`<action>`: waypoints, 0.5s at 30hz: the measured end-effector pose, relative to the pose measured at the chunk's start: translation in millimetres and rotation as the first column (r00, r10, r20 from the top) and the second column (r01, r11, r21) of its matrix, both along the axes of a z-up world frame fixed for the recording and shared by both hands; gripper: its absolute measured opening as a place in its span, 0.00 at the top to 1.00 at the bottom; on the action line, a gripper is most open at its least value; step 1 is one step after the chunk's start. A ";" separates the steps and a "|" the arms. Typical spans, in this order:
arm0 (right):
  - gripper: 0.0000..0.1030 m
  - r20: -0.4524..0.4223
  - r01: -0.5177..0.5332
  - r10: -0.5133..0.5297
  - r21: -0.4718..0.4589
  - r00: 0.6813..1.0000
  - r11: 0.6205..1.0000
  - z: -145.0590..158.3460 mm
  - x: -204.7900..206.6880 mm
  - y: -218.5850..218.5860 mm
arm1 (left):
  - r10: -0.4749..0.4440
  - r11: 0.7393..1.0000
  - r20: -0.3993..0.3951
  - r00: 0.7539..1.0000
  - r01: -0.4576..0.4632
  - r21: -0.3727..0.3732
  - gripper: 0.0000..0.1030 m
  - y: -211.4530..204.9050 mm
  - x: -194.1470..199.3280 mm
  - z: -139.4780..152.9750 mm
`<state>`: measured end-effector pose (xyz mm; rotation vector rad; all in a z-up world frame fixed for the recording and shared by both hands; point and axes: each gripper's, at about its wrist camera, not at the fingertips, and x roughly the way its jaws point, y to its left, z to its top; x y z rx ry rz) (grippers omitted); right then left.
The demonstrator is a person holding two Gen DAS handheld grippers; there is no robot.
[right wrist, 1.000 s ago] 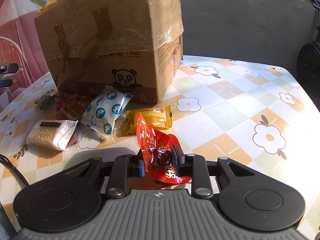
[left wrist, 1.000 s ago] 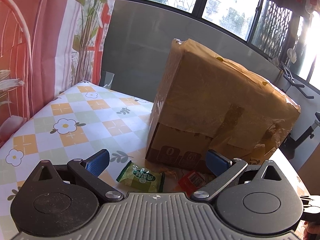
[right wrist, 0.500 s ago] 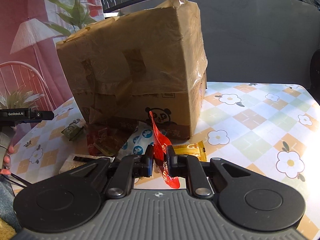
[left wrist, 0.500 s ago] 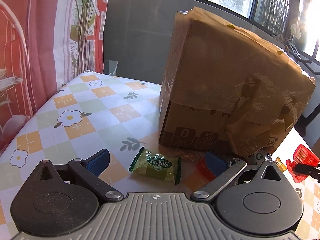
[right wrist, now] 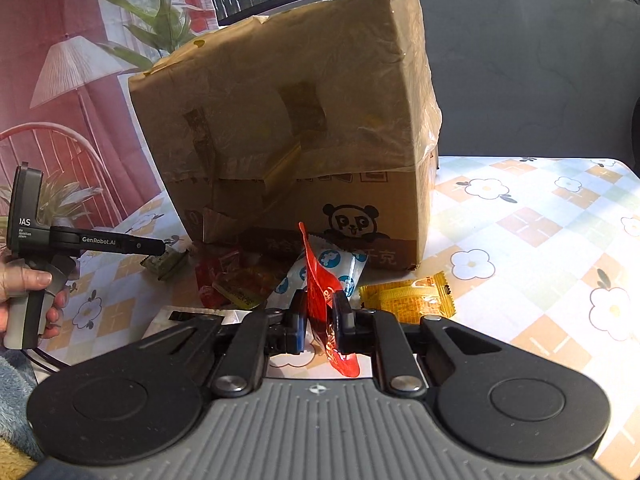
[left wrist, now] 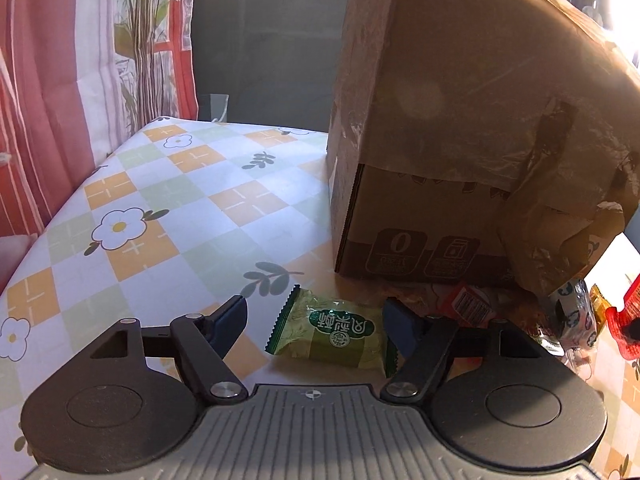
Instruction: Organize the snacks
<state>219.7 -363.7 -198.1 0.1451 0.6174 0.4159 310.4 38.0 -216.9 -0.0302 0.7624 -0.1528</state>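
Lowered toward the table since a second ago, the left gripper (left wrist: 314,318) is closing its jaws around the green packet (left wrist: 334,334), which lies crosswise between them below the box (left wrist: 460,140), while the right gripper (right wrist: 318,320), farther off, stays clamped on the red packet (right wrist: 320,292).

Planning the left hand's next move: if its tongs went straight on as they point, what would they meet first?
Probably the green snack packet, lying between the closing left tongs; the cardboard box stands behind it.
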 end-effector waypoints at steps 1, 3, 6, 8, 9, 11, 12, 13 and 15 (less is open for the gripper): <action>0.86 0.001 0.000 0.000 0.001 1.000 1.000 0.4 -1.1 -0.1 | 0.008 1.000 0.009 1.000 -0.008 -0.016 0.26 0.8 0.8 2.0; 0.86 0.003 0.000 0.000 0.002 1.000 1.000 0.6 -2.4 -0.3 | 0.000 0.999 0.021 1.000 0.001 -0.034 0.26 -0.6 2.9 4.8; 0.86 0.000 -0.004 0.004 0.006 1.000 1.000 0.1 -2.3 -0.5 | -0.052 0.998 0.037 0.998 0.053 -0.038 0.29 -12.0 3.7 6.6; 0.86 0.001 -0.006 0.006 0.009 1.000 1.000 0.2 -2.1 0.0 | -0.101 0.994 0.038 0.994 0.103 -0.042 0.32 -19.8 2.9 5.3; 0.86 0.003 -0.008 0.008 0.010 1.000 1.000 0.4 -2.0 0.5 | -0.123 0.991 0.038 0.992 0.125 -0.044 0.33 -23.4 1.7 4.1; 0.86 0.008 -0.008 0.008 0.009 1.000 1.000 0.9 -3.1 1.3 | -0.129 0.990 0.041 0.991 0.131 -0.056 0.34 -27.6 -2.0 1.2; 0.86 0.009 -0.009 0.009 0.011 1.000 1.000 1.1 -3.5 1.1 | -0.129 0.990 0.040 0.991 0.131 -0.061 0.34 -27.6 -3.4 0.2; 0.86 0.010 -0.011 0.011 0.012 1.000 1.000 1.3 -3.8 1.0 | -0.133 0.988 0.040 0.990 0.136 -0.068 0.34 -27.5 -4.8 -1.9; 0.86 0.009 -0.013 0.013 0.015 1.000 1.000 1.0 -4.0 0.5 | -0.153 0.985 0.043 0.987 0.156 -0.072 0.33 -27.2 -6.6 -4.3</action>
